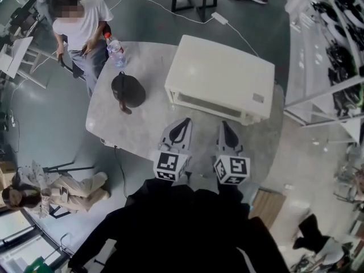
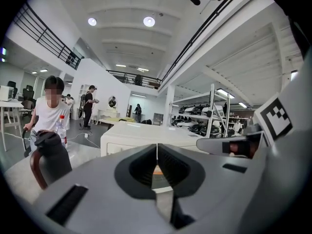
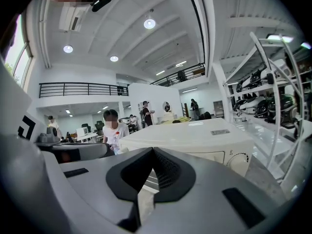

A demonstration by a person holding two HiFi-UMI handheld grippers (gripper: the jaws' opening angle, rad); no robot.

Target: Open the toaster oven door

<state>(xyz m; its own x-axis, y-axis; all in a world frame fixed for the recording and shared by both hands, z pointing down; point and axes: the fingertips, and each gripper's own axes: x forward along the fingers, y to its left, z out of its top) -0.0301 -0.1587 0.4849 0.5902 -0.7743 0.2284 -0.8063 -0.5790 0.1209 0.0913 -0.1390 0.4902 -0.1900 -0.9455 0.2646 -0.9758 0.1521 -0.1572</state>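
A cream-white toaster oven [image 1: 222, 75] stands on the grey table [image 1: 142, 129], its front with the door facing me; the door looks closed. My left gripper [image 1: 183, 124] and right gripper [image 1: 224, 127] hover side by side just in front of it, both shut with nothing held. In the left gripper view the toaster oven [image 2: 146, 135] lies straight ahead beyond the left gripper [image 2: 157, 147]. In the right gripper view the toaster oven [image 3: 195, 138] shows a round knob at its front right, past the right gripper [image 3: 152, 152].
A black kettle [image 1: 128, 90] sits on the table to the oven's left, with a water bottle [image 1: 115, 50] behind it. A person in a white shirt [image 1: 79, 24] sits at the far side. Metal shelving [image 1: 335, 50] stands on the right. Another person [image 1: 51, 189] sits on the floor.
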